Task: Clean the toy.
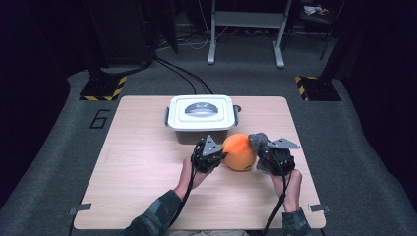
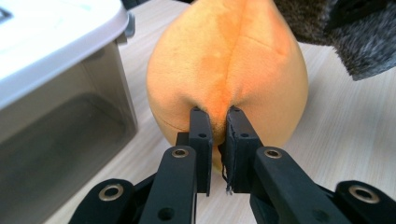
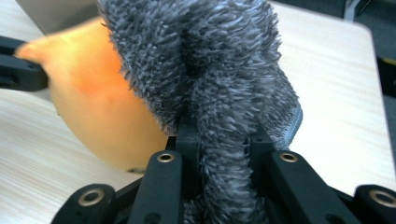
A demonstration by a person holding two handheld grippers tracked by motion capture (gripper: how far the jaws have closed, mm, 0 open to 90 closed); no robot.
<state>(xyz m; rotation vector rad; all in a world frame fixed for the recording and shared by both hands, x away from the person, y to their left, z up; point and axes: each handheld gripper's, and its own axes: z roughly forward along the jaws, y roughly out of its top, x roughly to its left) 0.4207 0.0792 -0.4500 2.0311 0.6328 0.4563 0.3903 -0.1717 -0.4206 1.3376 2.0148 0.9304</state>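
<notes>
Just in front of the white-lidded, grey plastic storage box [image 1: 200,118], a round orange plush toy with a shaggy grey fabric part [image 1: 240,152] sits between both grippers. Left gripper [image 2: 218,122] pinches the orange plush; right gripper [image 3: 223,133] clamps the grey fur, over the light wooden table [image 1: 137,162].

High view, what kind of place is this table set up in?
Probably a lab or recording studio rather than a home. A lone wooden table stands on grey carpet, with black stands on hazard-striped bases, cables across the floor and a number marked on the carpet.
</notes>
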